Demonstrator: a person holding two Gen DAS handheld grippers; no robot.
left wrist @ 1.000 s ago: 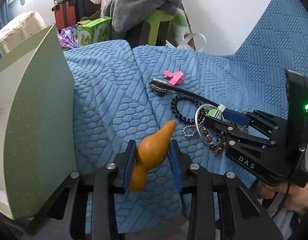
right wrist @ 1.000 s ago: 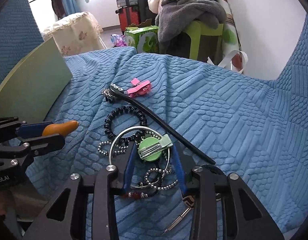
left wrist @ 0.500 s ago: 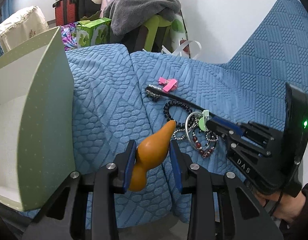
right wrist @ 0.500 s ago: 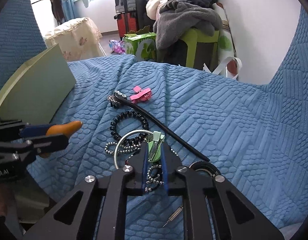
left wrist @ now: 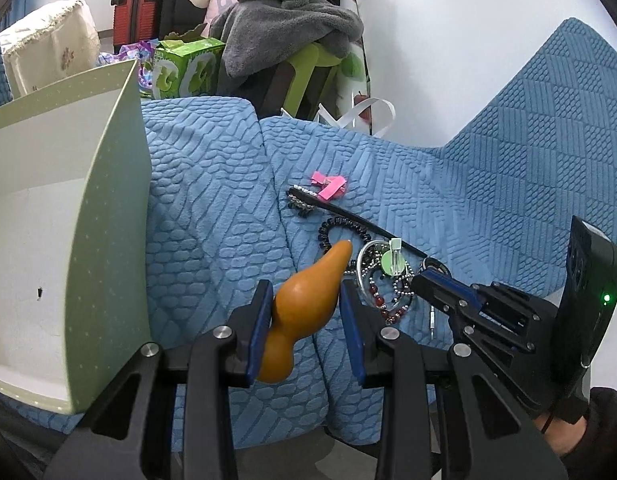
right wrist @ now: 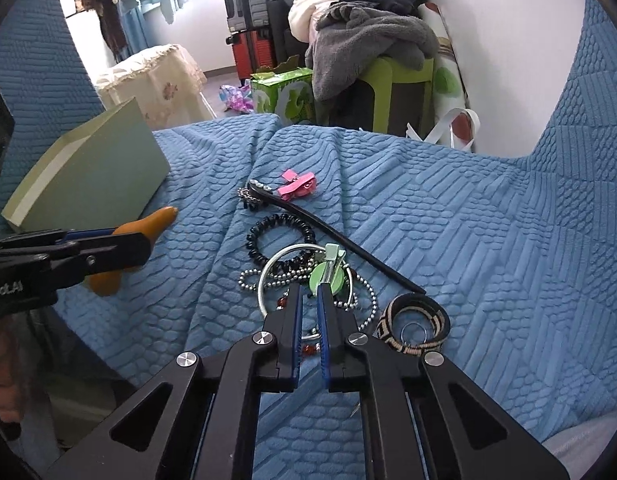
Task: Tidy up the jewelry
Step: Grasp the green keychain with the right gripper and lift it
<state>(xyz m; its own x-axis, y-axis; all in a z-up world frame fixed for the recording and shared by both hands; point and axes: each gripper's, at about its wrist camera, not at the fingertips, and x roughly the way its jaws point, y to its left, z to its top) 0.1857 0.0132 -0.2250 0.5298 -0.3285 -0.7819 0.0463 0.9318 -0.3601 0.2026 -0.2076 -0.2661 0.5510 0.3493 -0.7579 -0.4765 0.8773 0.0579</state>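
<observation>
My left gripper (left wrist: 304, 286) is shut on an orange gourd-shaped charm (left wrist: 308, 300), held above the blue sofa cover beside an open pale-green box (left wrist: 108, 200) with a white inside. My right gripper (right wrist: 308, 288) is shut, its tips pinching the near end of a green hair clip (right wrist: 330, 274) that rests on a pile of jewellery. In the pile are a silver bangle (right wrist: 268, 276), a ball chain (right wrist: 248, 280), a black bead bracelet (right wrist: 280, 232) and red beads (left wrist: 388, 308). A pink bow clip (right wrist: 298, 186), a long black hair stick (right wrist: 336, 236) and a woven bangle (right wrist: 416, 328) lie around it.
The blue quilted sofa cover (right wrist: 468, 240) rises into a backrest on the right. Past its far edge stand a green carton (right wrist: 284, 96), a green stool heaped with grey clothes (right wrist: 372, 44) and suitcases (right wrist: 248, 8). A person's hand (left wrist: 568, 440) holds the right gripper.
The right jaws closed from open around the green clip to shut on it, and that gripper rose slightly. The left gripper turned a little, showing more of the box's white inside.
</observation>
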